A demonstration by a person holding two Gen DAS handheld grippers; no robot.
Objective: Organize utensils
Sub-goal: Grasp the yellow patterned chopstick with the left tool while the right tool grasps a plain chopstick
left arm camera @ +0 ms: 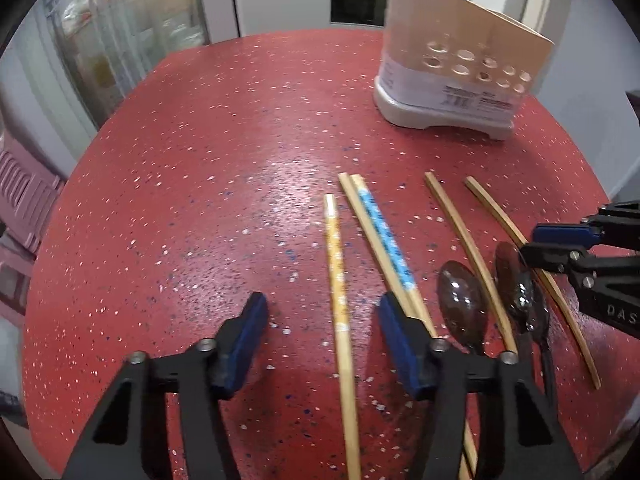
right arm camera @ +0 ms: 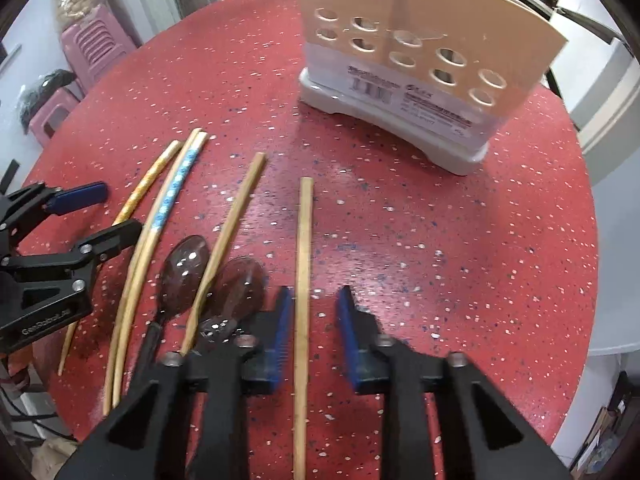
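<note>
Red speckled bench (left arm camera: 200,160) carries chopsticks and dark spoons (left arm camera: 462,300), lower centre. Left gripper (left arm camera: 320,320) wide, orange-patterned chopstick (left arm camera: 336,264) lying between pads, untouched. Right gripper (right arm camera: 312,320) narrow, straddling plain chopstick (right arm camera: 304,240), gaps visible. Beige utensil holder (right arm camera: 400,60) upper right.

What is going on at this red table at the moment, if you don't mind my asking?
A person is sorting utensils with two handheld grippers. The left gripper straddles the orange-patterned chopstick, the right gripper a plain chopstick; neither is gripped yet. More chopsticks and two dark spoons lie on the table. The holder stands behind.
</note>
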